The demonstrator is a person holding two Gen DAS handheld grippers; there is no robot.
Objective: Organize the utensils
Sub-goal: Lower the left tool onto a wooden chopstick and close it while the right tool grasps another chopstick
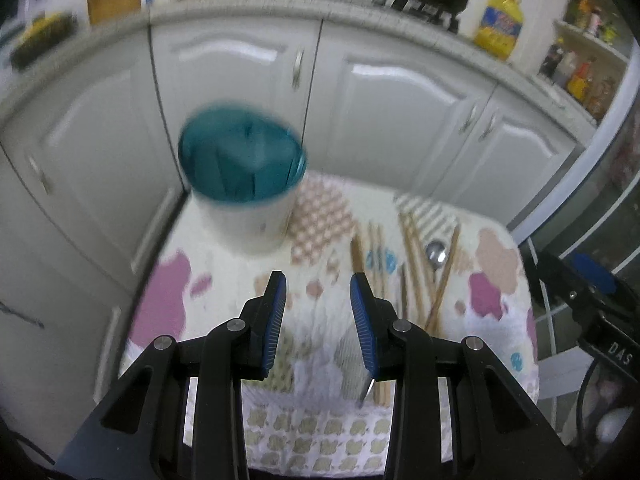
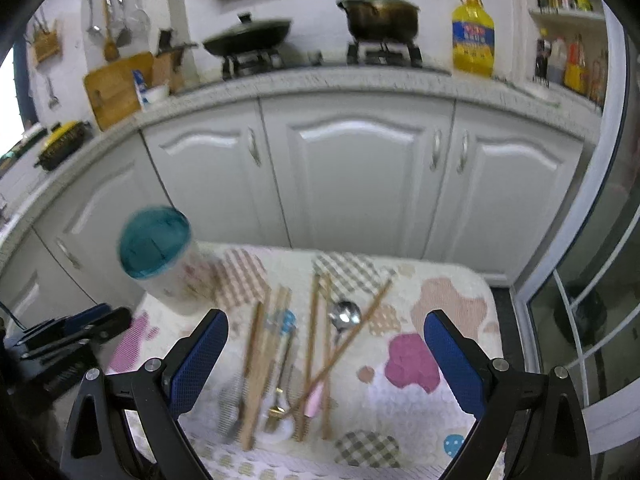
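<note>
A white utensil holder with a teal divided top (image 1: 242,160) (image 2: 156,246) stands at the far left of a small table with a patterned cloth (image 1: 224,276) (image 2: 452,300). Wooden chopsticks (image 2: 256,364) (image 1: 416,248), a metal spoon with a pink handle (image 2: 344,316) (image 1: 436,252) and a fork (image 2: 276,412) lie loose in the middle. My left gripper (image 1: 318,284) is open and empty, above the cloth just right of the holder. My right gripper (image 2: 326,320) is wide open and empty, above the utensils.
White kitchen cabinets (image 2: 360,168) stand right behind the table. On the counter above are a wok (image 2: 248,38), a pot (image 2: 378,12), a yellow oil bottle (image 2: 472,40) and a cutting board (image 2: 116,88). A glass door frame (image 2: 592,280) is at the right.
</note>
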